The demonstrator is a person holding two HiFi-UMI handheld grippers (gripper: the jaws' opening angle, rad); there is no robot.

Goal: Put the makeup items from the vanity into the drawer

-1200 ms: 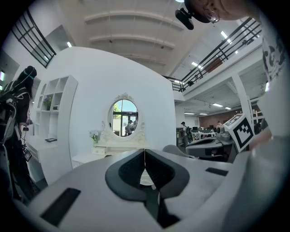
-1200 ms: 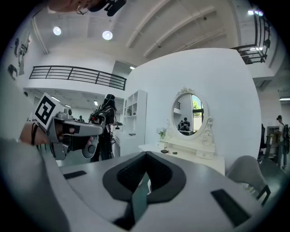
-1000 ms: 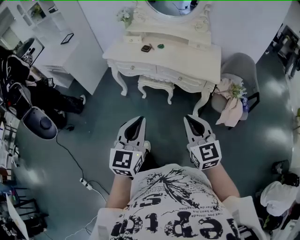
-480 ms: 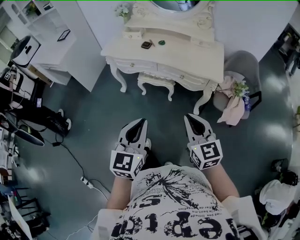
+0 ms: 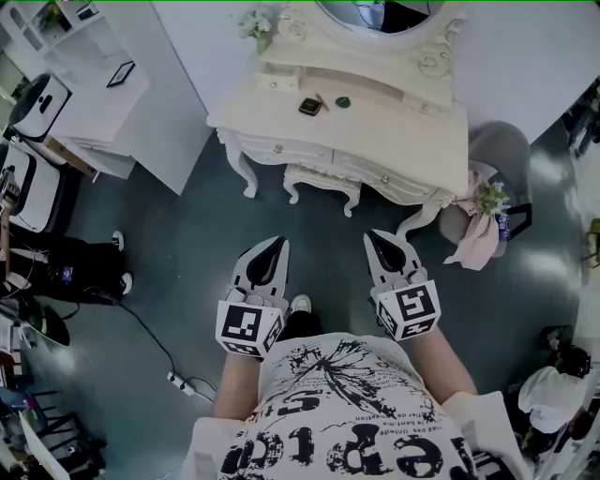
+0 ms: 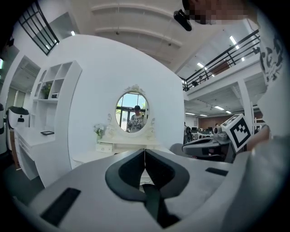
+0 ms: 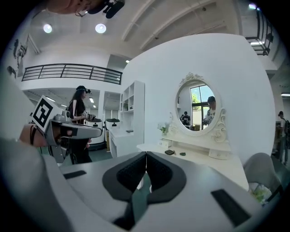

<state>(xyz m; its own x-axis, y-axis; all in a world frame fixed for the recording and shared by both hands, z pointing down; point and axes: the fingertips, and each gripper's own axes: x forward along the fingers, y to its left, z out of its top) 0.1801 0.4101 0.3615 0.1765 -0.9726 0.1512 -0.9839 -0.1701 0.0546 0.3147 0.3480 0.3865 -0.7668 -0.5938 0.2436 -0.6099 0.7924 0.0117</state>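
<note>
The cream vanity (image 5: 394, 141) stands ahead against the white wall, with an oval mirror (image 5: 384, 14) on top. On its top lie a dark square compact (image 5: 309, 106), a thin stick beside it and a small green round item (image 5: 343, 101); the same items show small in the right gripper view as the compact (image 7: 169, 152) and the green item (image 7: 182, 154). Its drawers (image 5: 281, 148) are closed. My left gripper (image 5: 278, 243) and right gripper (image 5: 368, 235) are held side by side over the floor, well short of the vanity. Both are shut with nothing between the jaws.
A cream stool (image 5: 323, 180) is tucked under the vanity. A grey chair (image 5: 497, 155) draped with pink cloth and flowers stands at its right. A white desk with shelves (image 5: 103, 94) lies left. A cable and power strip (image 5: 183, 382) run across the dark floor at the lower left.
The vanity has come nearer and shifted right in the head view as I walk toward it. Both grippers stay shut and side by side.
</note>
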